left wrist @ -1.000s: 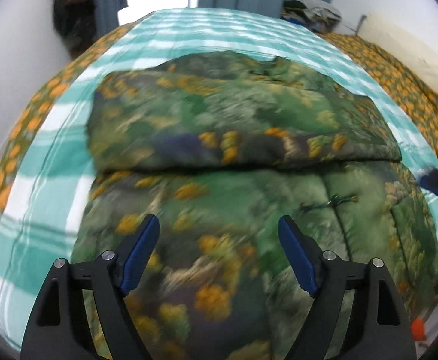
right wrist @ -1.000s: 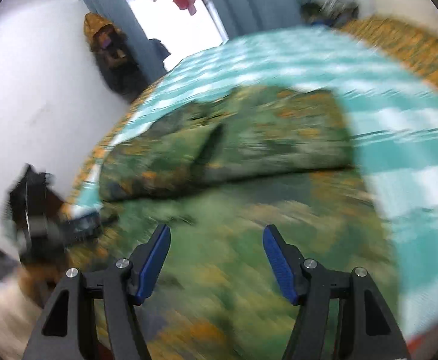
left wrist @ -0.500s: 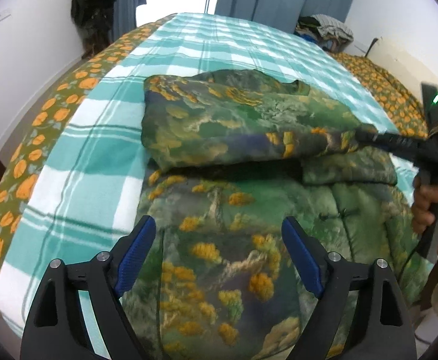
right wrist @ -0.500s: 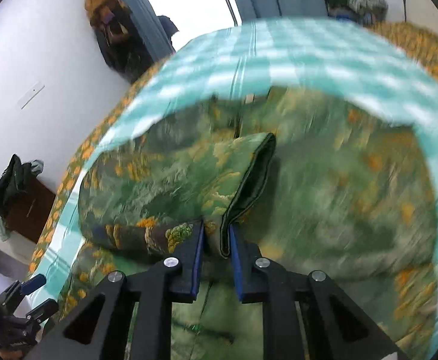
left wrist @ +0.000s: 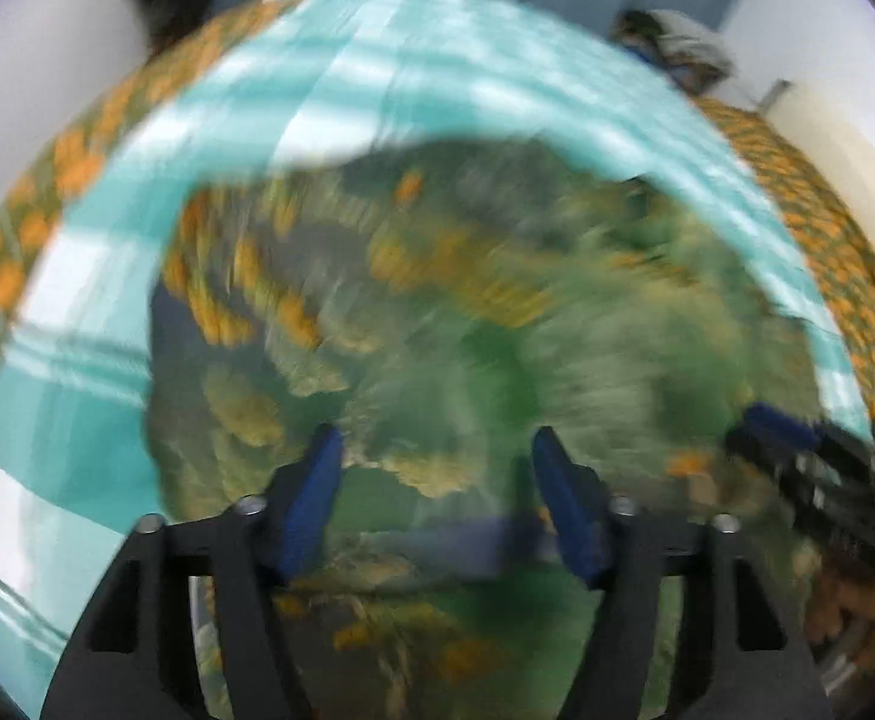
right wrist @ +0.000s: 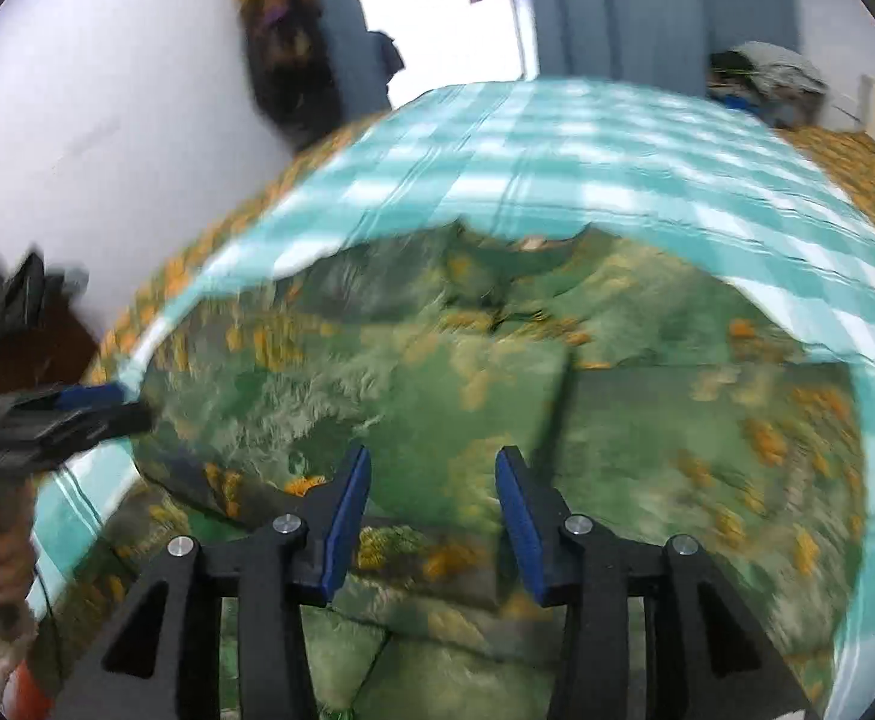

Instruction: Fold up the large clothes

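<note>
A: Left gripper (left wrist: pixel 434 480) spread wide over the near end of the camouflage jacket (left wrist: pixel 467 324), nothing between its fingers. Right gripper (right wrist: pixel 431 501) gapes too, empty, just above the folded layers.

B: Jacket's lying mid-bed on the teal checked blanket (right wrist: pixel 557 144). The risk, I'd say: padded folds springing open with nobody pinning them.

A: Or a finger snagging that loose flap edge. Clothes pile (right wrist: pixel 767 75) sits far right; both views blurred, nothing blocks the jacket.
</note>
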The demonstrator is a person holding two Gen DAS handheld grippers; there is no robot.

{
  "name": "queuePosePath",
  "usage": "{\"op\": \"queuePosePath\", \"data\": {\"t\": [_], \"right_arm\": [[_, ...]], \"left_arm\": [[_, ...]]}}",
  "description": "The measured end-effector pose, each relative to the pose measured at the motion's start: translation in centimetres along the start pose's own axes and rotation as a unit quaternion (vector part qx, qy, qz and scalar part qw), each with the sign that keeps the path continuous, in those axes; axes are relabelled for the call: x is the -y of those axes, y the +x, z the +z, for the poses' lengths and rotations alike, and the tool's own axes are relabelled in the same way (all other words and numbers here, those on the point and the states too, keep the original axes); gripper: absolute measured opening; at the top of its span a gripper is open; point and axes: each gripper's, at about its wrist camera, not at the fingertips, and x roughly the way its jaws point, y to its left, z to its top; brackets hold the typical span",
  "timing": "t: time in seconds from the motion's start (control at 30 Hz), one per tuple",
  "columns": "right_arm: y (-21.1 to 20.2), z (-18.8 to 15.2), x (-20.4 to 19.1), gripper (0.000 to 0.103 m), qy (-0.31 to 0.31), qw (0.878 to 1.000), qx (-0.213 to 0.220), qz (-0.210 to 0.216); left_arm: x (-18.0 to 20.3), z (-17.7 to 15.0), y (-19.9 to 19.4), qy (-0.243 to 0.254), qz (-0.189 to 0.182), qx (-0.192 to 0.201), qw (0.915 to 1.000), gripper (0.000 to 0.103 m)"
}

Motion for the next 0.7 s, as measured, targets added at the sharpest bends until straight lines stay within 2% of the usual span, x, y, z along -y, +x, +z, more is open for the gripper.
{"op": "queuePosePath", "data": {"t": [0.03, 0.07, 0.17, 0.3, 0.37, 0.4, 0.43, 0.53, 0.63, 0.7], "right_arm": [[2.6, -0.5, 0.3, 0.044, 0.005, 0.999, -0.044, -0.004], [4.1, -1.0, 0.4, 0.044, 0.005, 0.998, -0.066, -0.008], [5.0, -1.8, 0.3, 0.044, -0.002, 0.998, -0.054, -0.015], [5.1, -1.9, 0.5, 0.044, 0.005, 0.999, -0.045, -0.011], [5.1, -2.0, 0.5, 0.044, 0.006, 0.999, -0.042, -0.008], [5.1, -2.0, 0.5, 0.044, 0.007, 0.999, -0.039, -0.006], [4.9, -2.2, 0.6, 0.044, 0.008, 0.999, -0.036, -0.005], [4.8, -2.7, 0.3, 0.044, 0.006, 1.000, -0.021, -0.008], [5.0, -2.7, 0.3, 0.044, 0.002, 1.000, -0.016, -0.010], [4.9, -2.7, 0.4, 0.044, 0.004, 1.000, -0.016, -0.005]], "left_arm": [[-0.3, -0.5, 1.1, -0.004, 0.003, -0.004, 1.0000, 0.050], [-0.6, -1.2, 2.1, -0.002, 0.007, -0.004, 1.0000, 0.047], [-1.4, -2.7, 3.1, -0.005, -0.007, 0.023, 0.9997, 0.047], [-0.9, -2.5, 2.2, 0.011, 0.004, 0.014, 0.9998, 0.046], [0.2, -1.7, 0.1, 0.019, 0.020, 0.006, 0.9996, 0.052], [0.5, -1.0, -0.9, 0.016, 0.016, 0.013, 0.9997, 0.064], [0.7, -0.1, -2.0, 0.011, 0.012, 0.027, 0.9995, 0.075], [1.1, 3.3, -4.0, -0.009, -0.003, 0.077, 0.9970, 0.090], [0.6, 6.1, -2.3, -0.022, 0.011, 0.103, 0.9944, 0.091], [-0.3, 6.9, 1.0, -0.037, 0.034, 0.086, 0.9950, 0.091]]}}
